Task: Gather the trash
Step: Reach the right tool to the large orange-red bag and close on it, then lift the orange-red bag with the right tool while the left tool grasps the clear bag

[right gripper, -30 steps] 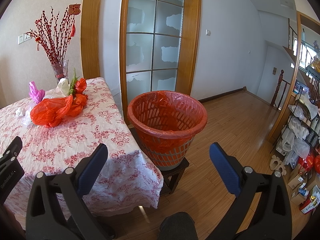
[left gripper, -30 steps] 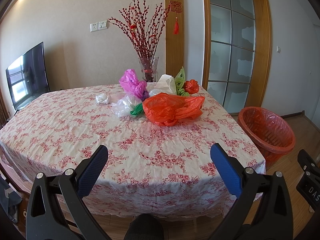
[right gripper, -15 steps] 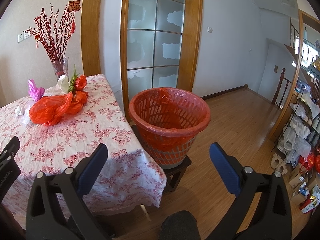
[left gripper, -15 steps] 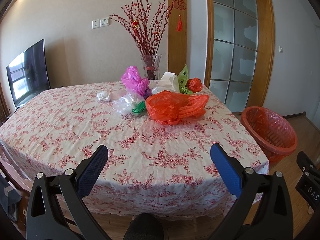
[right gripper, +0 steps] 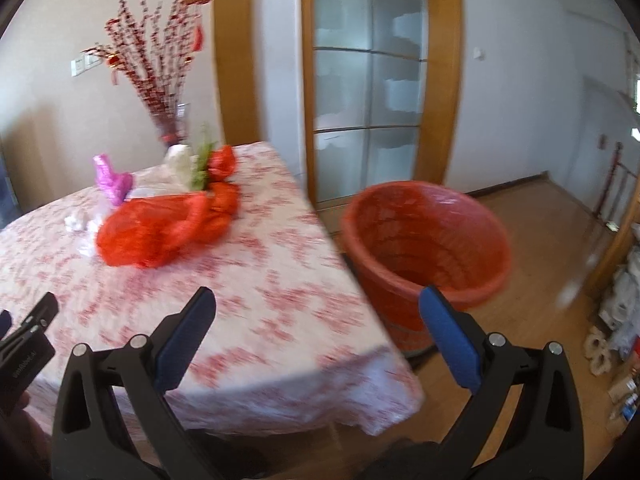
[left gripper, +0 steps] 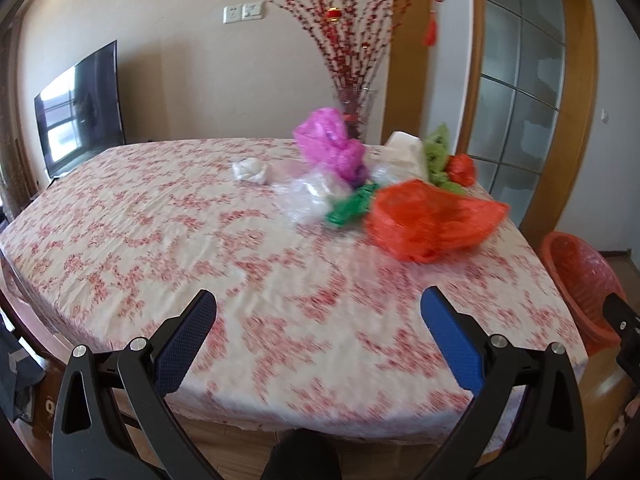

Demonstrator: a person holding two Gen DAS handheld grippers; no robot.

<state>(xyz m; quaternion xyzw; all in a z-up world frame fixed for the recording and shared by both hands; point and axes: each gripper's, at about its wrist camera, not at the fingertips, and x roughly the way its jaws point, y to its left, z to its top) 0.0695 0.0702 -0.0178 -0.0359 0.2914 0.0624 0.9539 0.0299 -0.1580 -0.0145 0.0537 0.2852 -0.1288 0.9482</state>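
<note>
- trash = heap of crumpled plastic bags at far right corner of table (left gripper: pixel 160 240), well apart from both grippers
- big orange-red bag (left gripper: pixel 432 224) sits nearest the right edge; green scrap (left gripper: pixel 352 206) and clear film (left gripper: pixel 308 198) touch it on its left; pink bag (left gripper: pixel 332 146) behind them; small white wad (left gripper: pixel 252 170) just apart toward the far edge
- more at the far corner: white bag (left gripper: pixel 406 152), light green bag (left gripper: pixel 438 152), small red bag (left gripper: pixel 462 168)
- judged very light, soft, slippery film; collapses when pinched, may drag its neighbours; best grab is a bunched fold or knot on top of the orange-red bag
- red lined bin (right gripper: pixel 424 248) on floor beside the right edge, looks empty
- left gripper (left gripper: pixel 318 308) wide open, holding nothing, over the near edge
- right gripper (right gripper: pixel 316 306) wide open, holding nothing, over the near right corner
- both views motion-blurred; bag edges smear, exact count unclear; bin bottom and base cut off by the gripper; vase with red branches (left gripper: pixel 356 108) partly hidden behind the pink bag
</note>
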